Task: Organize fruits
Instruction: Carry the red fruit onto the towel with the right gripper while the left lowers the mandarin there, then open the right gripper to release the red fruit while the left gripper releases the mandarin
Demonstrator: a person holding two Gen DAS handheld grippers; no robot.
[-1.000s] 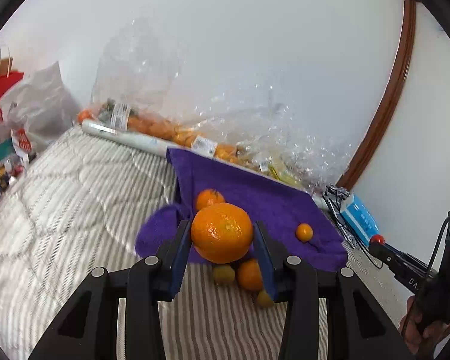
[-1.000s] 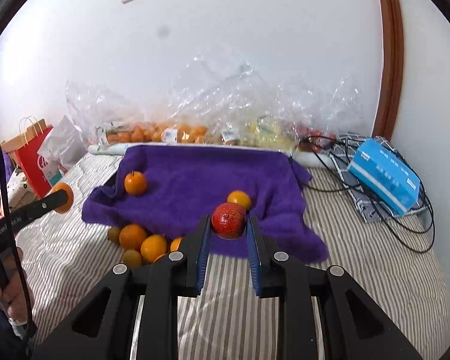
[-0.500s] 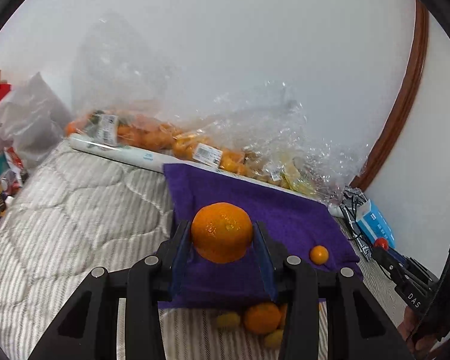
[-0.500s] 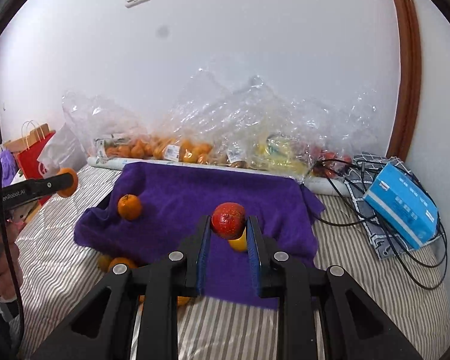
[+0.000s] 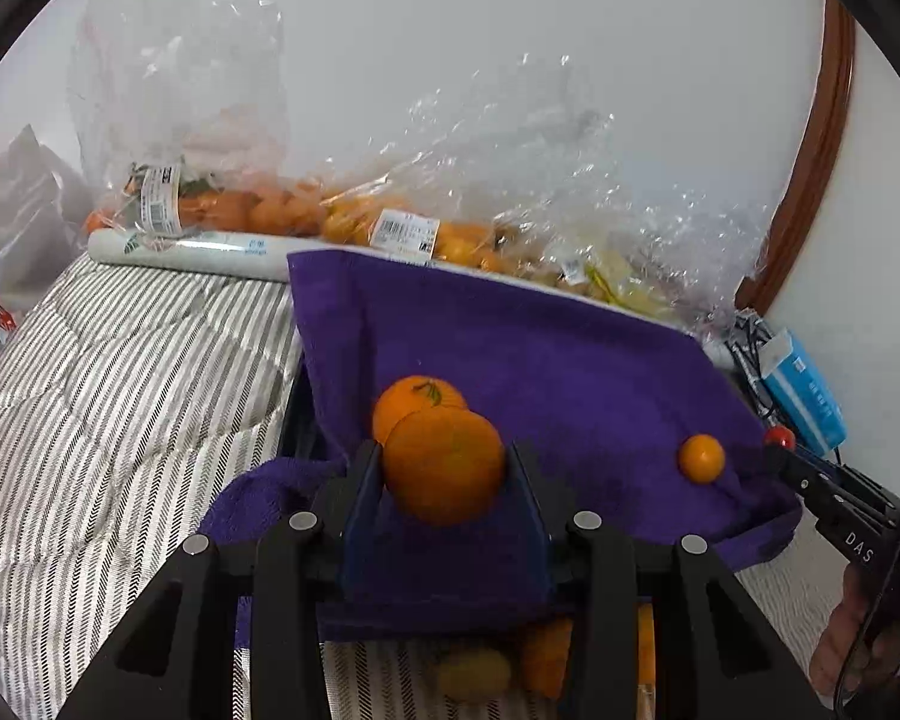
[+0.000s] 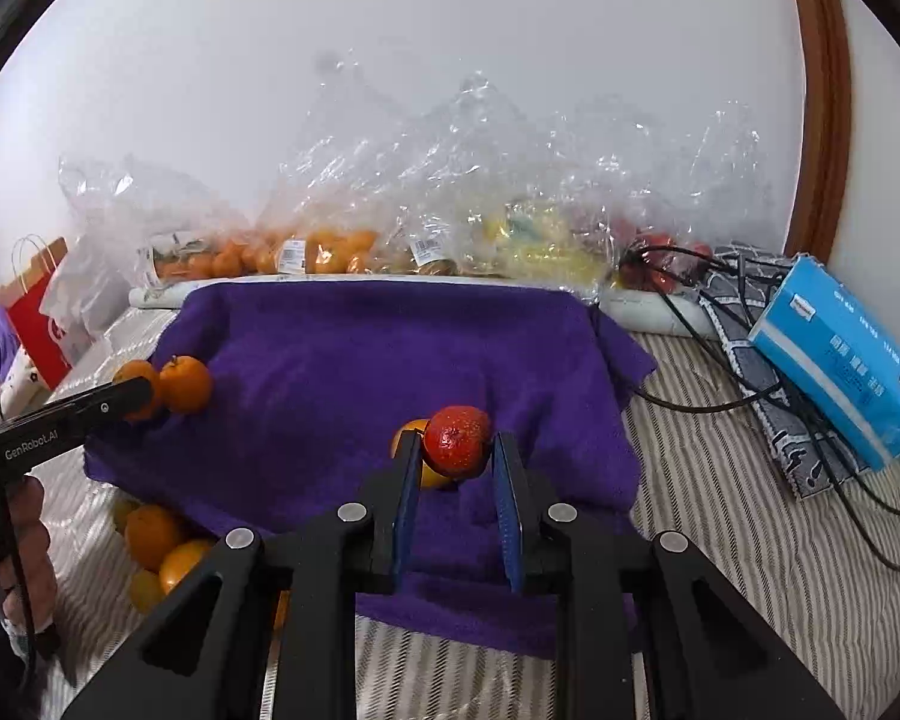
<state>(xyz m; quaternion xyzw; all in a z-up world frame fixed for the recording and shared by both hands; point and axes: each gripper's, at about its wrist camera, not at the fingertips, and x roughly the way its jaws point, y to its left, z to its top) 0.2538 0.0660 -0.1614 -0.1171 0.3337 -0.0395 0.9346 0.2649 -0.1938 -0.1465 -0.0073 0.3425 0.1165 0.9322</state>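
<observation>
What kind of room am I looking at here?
Probably a bedroom at home: the fruit lies on a striped quilted mattress, with a purple towel spread over it, and shop-labelled fruit bags heaped along the plain wall.

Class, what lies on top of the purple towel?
On the towel lie an orange at its left and a small yellow-orange fruit, partly hidden behind the red fruit in the right claw.

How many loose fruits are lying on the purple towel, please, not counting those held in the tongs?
2: an orange near the towel's left edge, and a small orange fruit towards its right side. The left tongs and right tongs may hide others.
</observation>
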